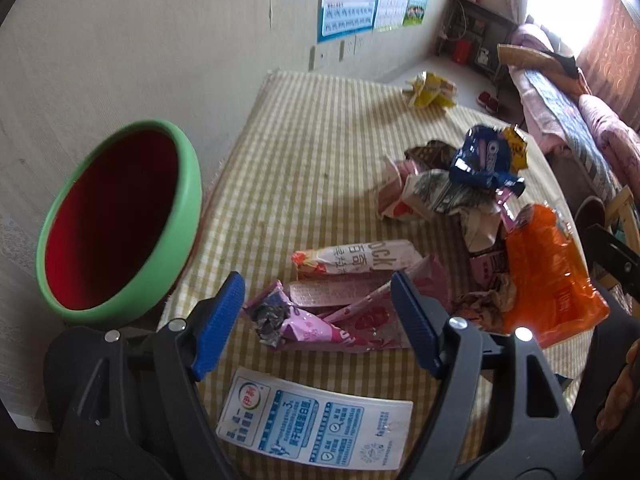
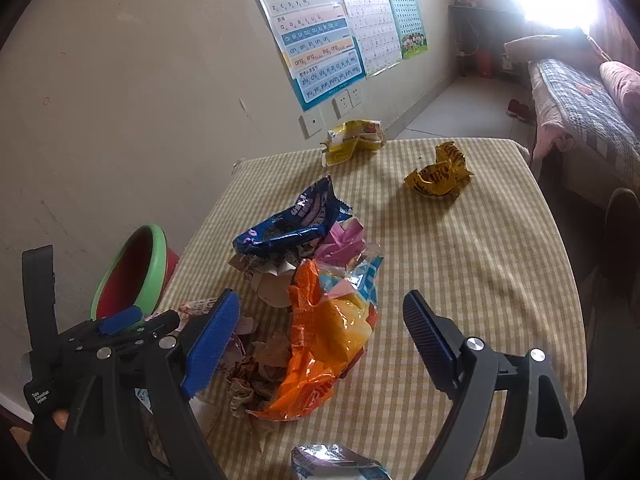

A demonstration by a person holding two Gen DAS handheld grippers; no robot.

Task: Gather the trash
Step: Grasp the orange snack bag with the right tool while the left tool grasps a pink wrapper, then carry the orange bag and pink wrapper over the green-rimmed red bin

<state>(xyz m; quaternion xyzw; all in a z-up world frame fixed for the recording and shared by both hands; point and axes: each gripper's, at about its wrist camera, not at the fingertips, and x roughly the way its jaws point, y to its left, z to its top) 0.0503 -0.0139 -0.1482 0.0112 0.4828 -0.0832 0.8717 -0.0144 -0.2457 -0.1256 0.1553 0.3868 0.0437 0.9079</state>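
Note:
Snack wrappers lie on a table with a yellow checked cloth. My left gripper is open, its blue pads on either side of a crumpled pink wrapper. Just behind that lies a white snack box, and a flattened white-and-blue carton lies under the gripper. My right gripper is open over an orange plastic bag; its right pad stands apart from the bag. A blue biscuit wrapper tops the pile behind. A bin with a green rim stands off the table's left edge.
Two yellow wrappers lie at the far end of the table. A silver-blue wrapper lies at the near edge. The wall with posters runs along the left. A bed stands at the right.

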